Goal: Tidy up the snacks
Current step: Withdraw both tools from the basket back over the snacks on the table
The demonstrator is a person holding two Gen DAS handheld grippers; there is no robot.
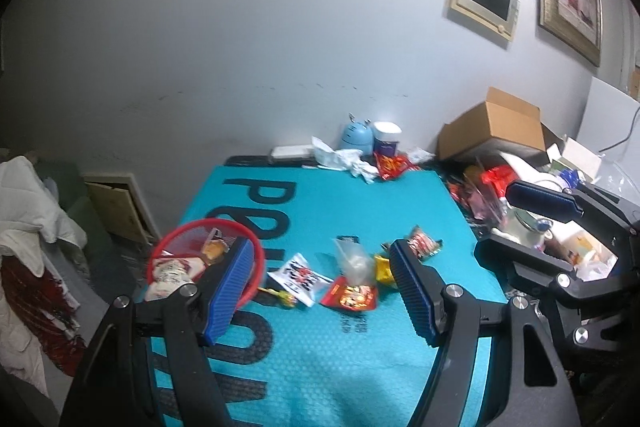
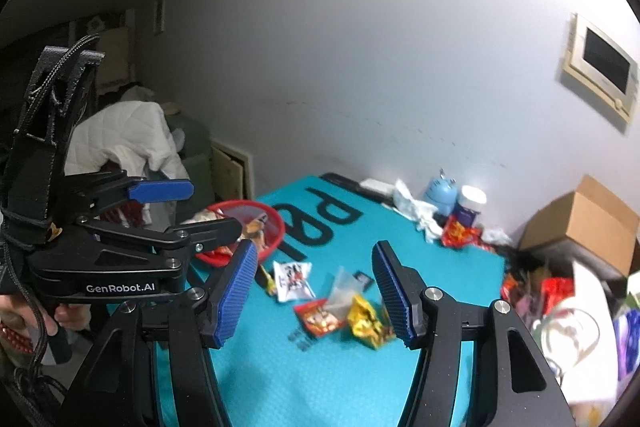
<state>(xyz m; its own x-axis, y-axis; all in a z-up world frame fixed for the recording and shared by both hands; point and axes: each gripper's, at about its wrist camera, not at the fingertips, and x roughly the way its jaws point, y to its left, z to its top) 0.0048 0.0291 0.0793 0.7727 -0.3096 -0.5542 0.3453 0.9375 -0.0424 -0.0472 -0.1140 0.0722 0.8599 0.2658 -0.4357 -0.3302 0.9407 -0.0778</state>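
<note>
A red mesh basket (image 1: 256, 247) (image 2: 276, 223) holding a few snack packets stands at the left edge of a teal mat (image 1: 320, 355) (image 2: 304, 379). Loose snacks lie mid-mat: a white packet (image 1: 300, 277) (image 2: 294, 279), a red packet (image 1: 352, 297) (image 2: 320, 317), a clear bag (image 1: 354, 259) (image 2: 340, 287), a yellow packet (image 1: 382, 267) (image 2: 366, 319) and a red-white packet (image 1: 424, 245). My left gripper (image 1: 320, 291) is open and empty above them. My right gripper (image 2: 316, 295) is open and empty, to the right of the left one.
At the mat's far edge are crumpled white paper (image 1: 344, 159), a blue round gadget (image 1: 356, 137), a white jar (image 1: 386, 139) and a red packet (image 1: 394, 165). A cardboard box (image 1: 496, 123) and clutter crowd the right side. White bedding (image 1: 28, 211) lies at left.
</note>
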